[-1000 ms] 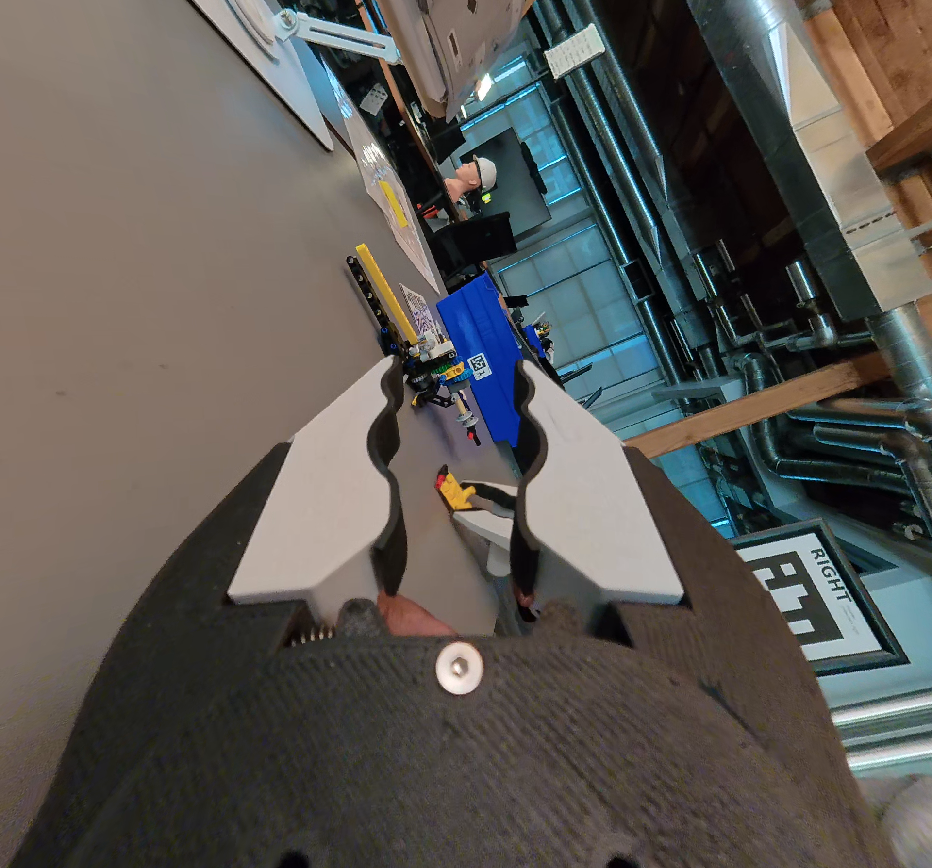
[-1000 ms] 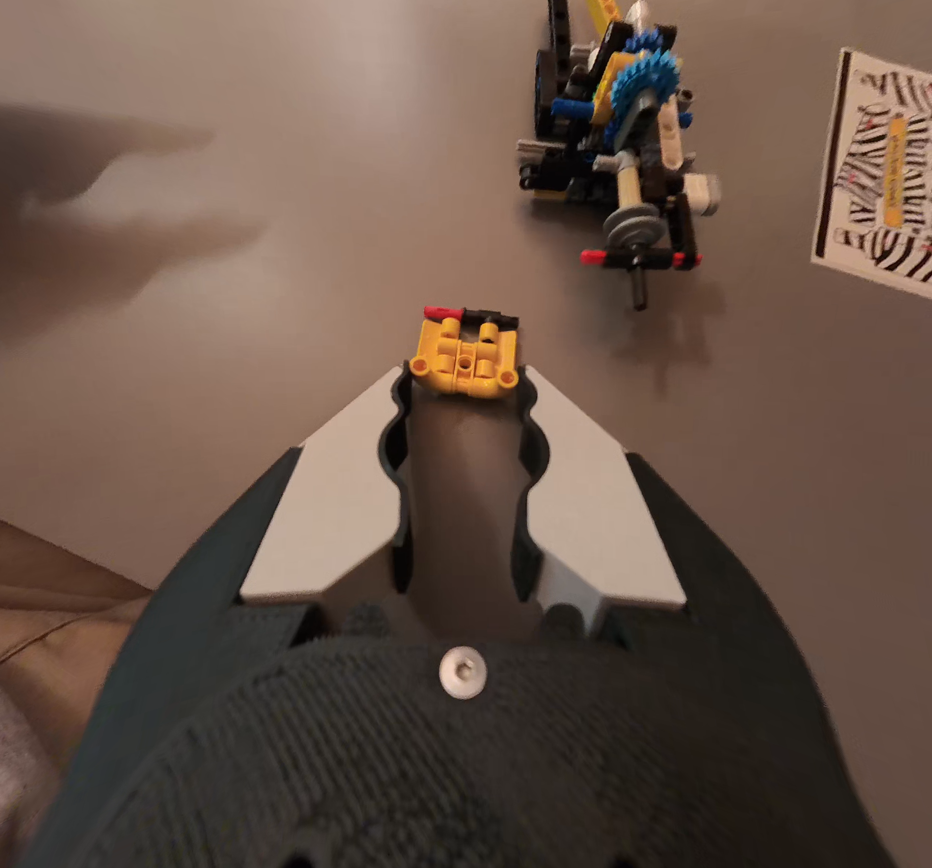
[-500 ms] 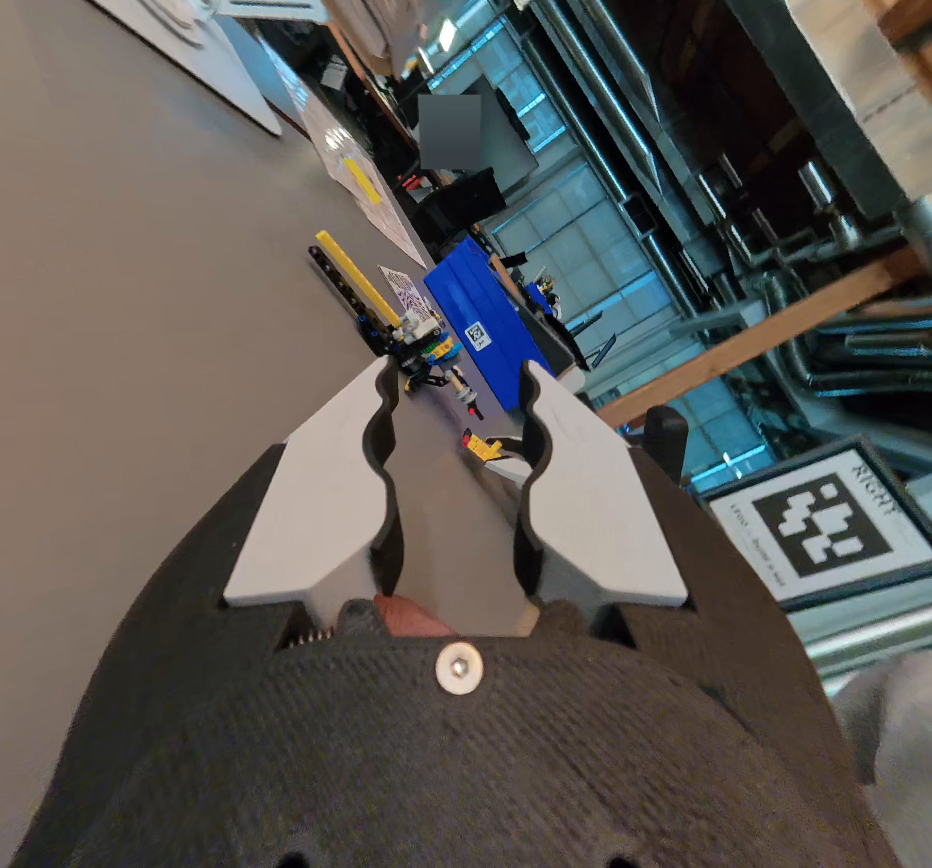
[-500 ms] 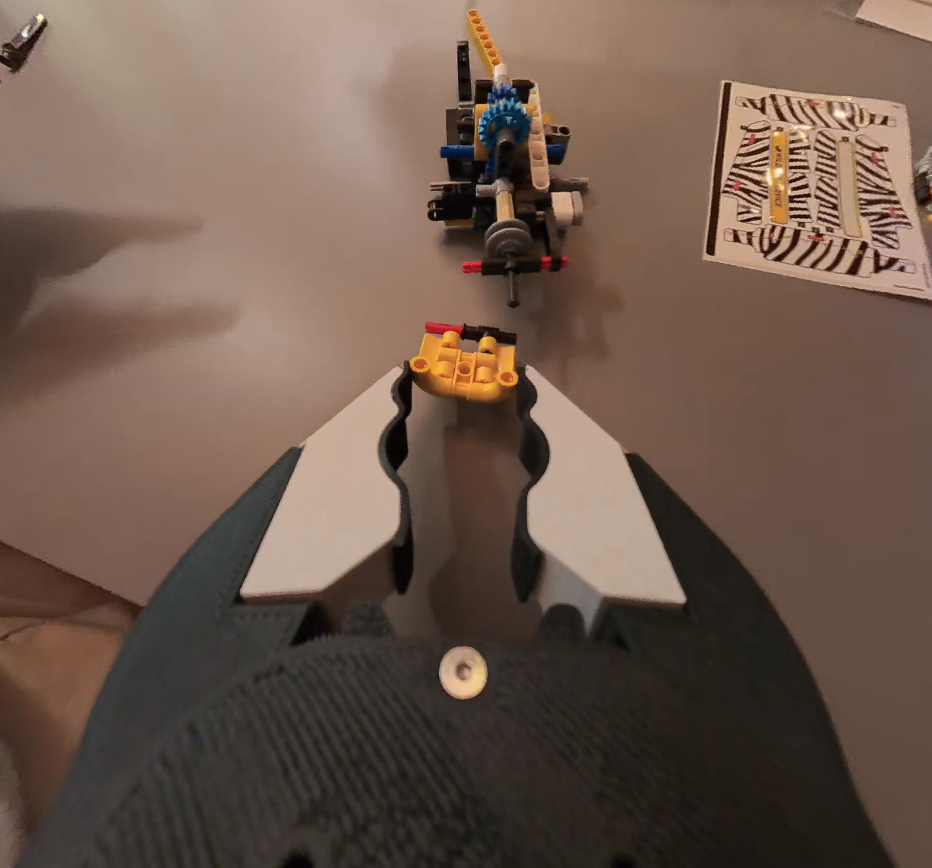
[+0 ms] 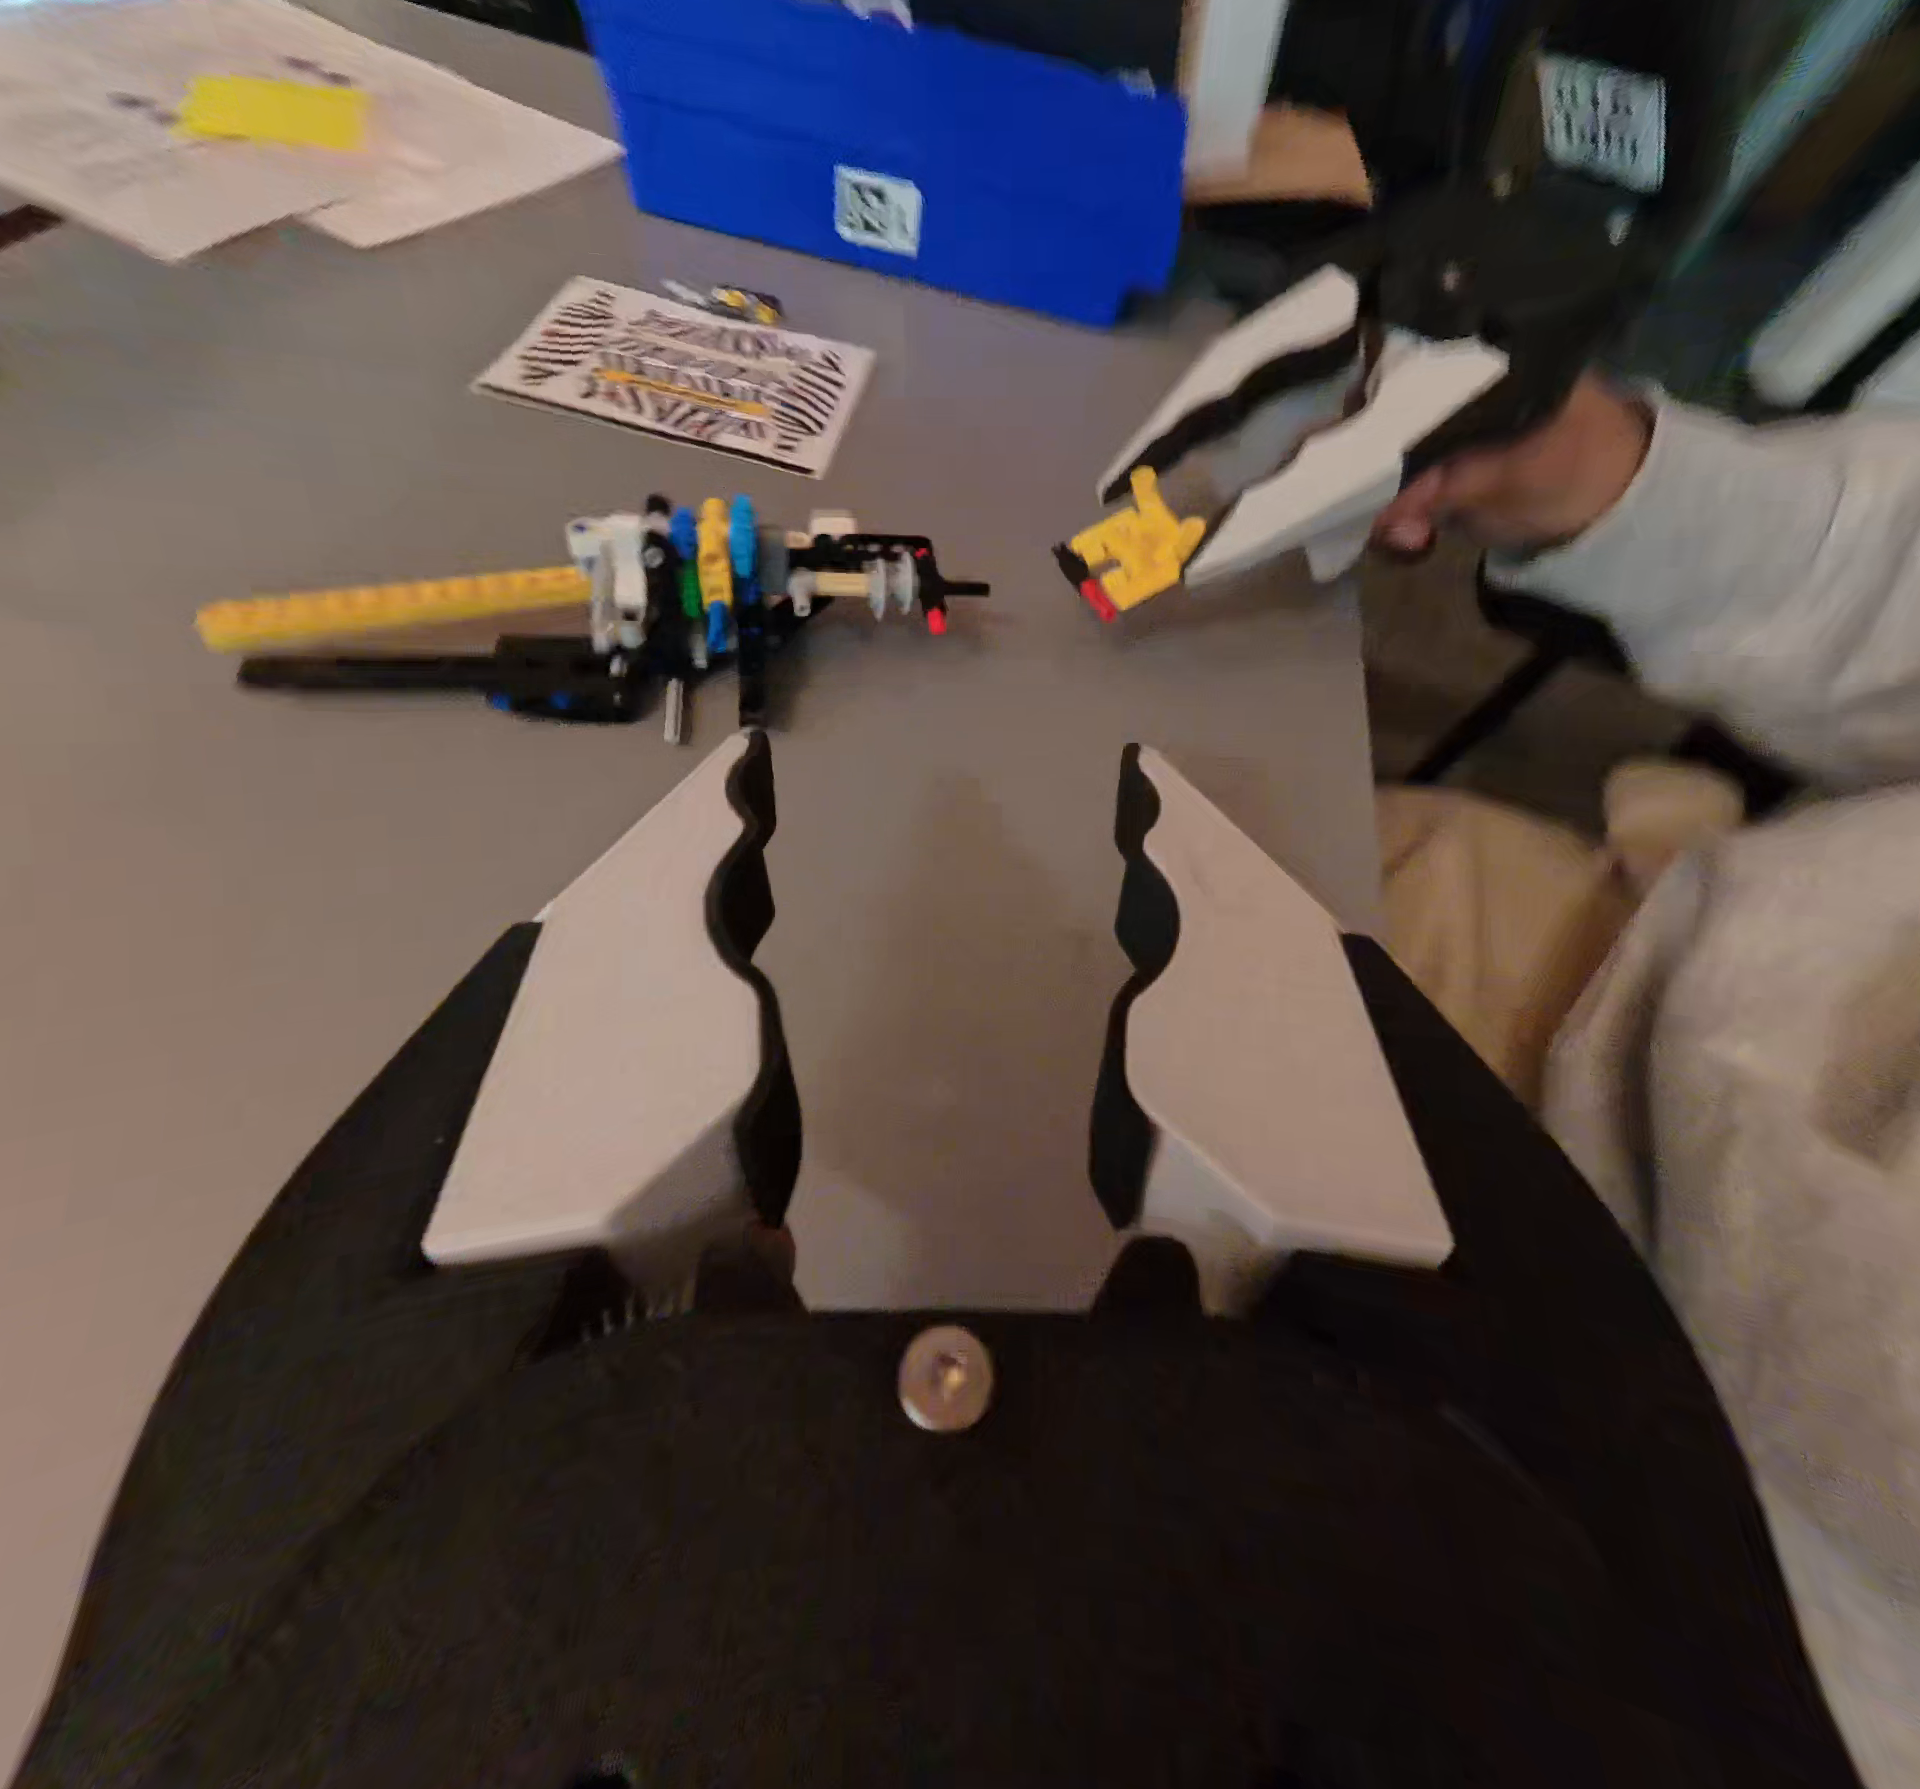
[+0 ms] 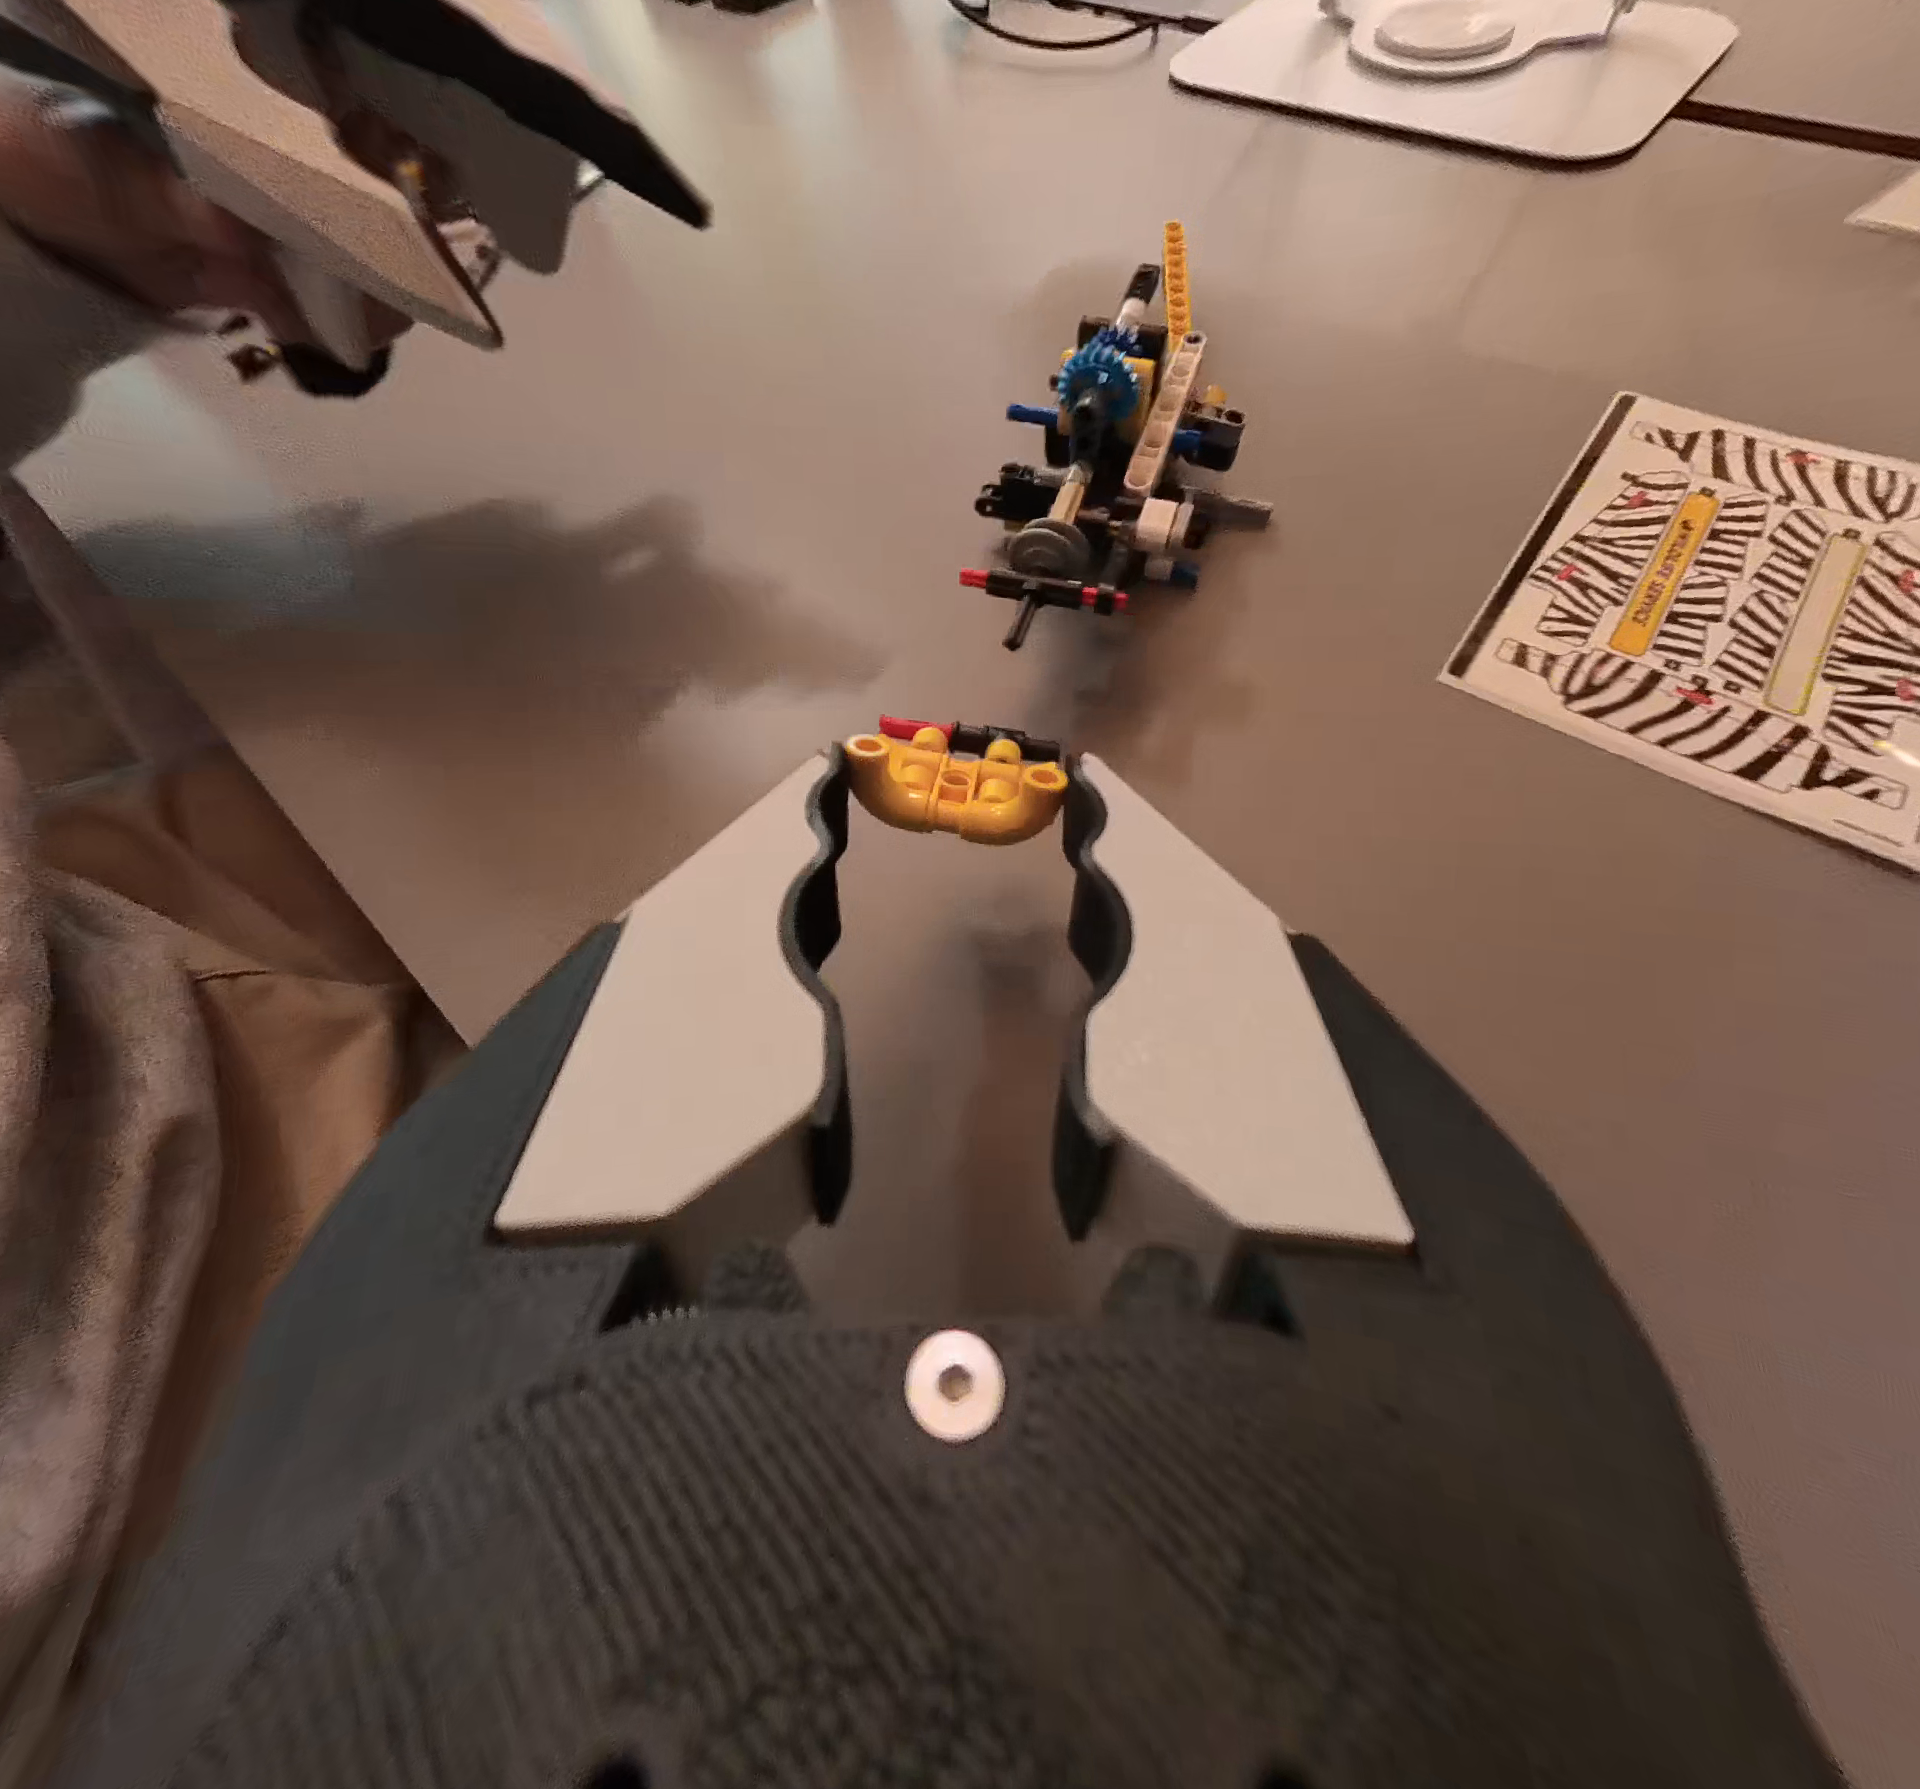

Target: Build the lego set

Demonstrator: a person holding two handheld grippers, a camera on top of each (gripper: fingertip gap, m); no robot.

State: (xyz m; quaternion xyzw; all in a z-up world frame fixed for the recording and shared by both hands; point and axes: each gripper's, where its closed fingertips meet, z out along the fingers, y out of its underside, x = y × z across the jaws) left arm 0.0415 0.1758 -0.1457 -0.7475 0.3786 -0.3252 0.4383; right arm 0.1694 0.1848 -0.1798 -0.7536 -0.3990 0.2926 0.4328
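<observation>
Left gripper (image 5: 940, 752) has swung tableward, jaws spread; right gripper (image 6: 951, 763) apparently pinches yellow piece (image 6: 956, 785) crosswise.

A blue bin (image 5: 894, 150) sits at the far edge of the grey tabletop (image 5: 260, 856), loose papers (image 5: 260, 129) beside it. A white stand (image 6: 1455, 66) rests well apart.

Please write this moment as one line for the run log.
left claw: open, empty | right claw: shut on yellow piece, above table | lego assembly: on table, untouched | step: piece not yet attached
</observation>
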